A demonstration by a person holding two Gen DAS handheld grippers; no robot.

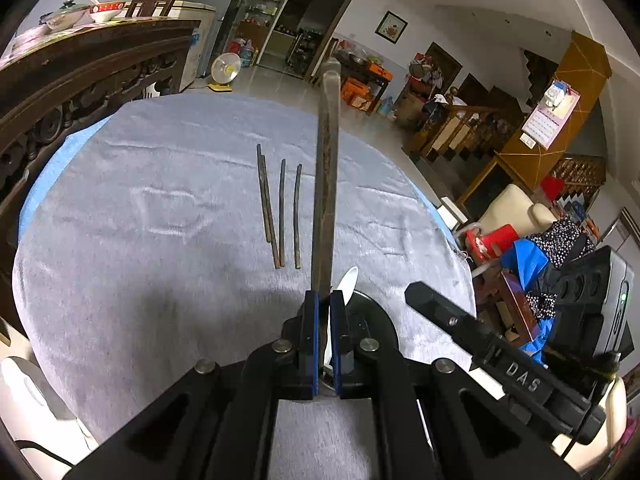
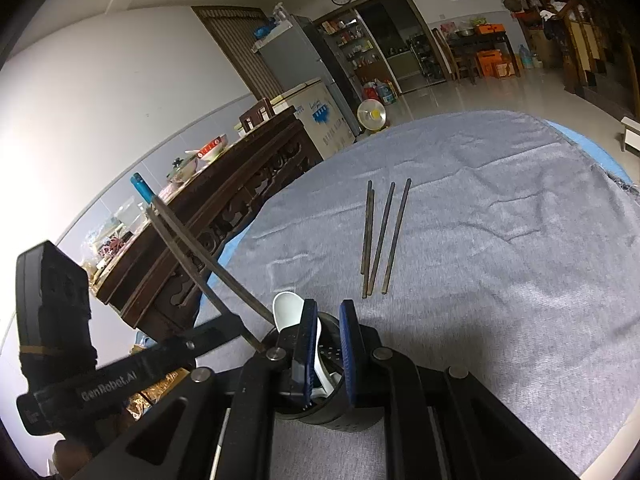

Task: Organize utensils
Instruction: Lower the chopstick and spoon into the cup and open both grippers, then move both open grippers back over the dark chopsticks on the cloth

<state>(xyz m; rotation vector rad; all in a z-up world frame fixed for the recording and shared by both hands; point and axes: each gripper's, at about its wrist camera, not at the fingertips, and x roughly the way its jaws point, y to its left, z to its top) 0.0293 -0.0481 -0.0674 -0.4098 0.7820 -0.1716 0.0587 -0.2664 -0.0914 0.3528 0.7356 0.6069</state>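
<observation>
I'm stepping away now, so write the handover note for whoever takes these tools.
Left tool: shut on a pair of chopsticks, raised above the black holder.
Right tool: jaws slightly apart around the holder's rim, with the white spoon beside its left pad; actual grip unclear.
Done: spoon stands in the holder.
Left: put in the held pair, then the four chopsticks lying on the grey cloth.

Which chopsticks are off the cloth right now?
The pair clamped in the left gripper, sticking up in the air. The other four chopsticks lie flat on the grey cloth.
</observation>
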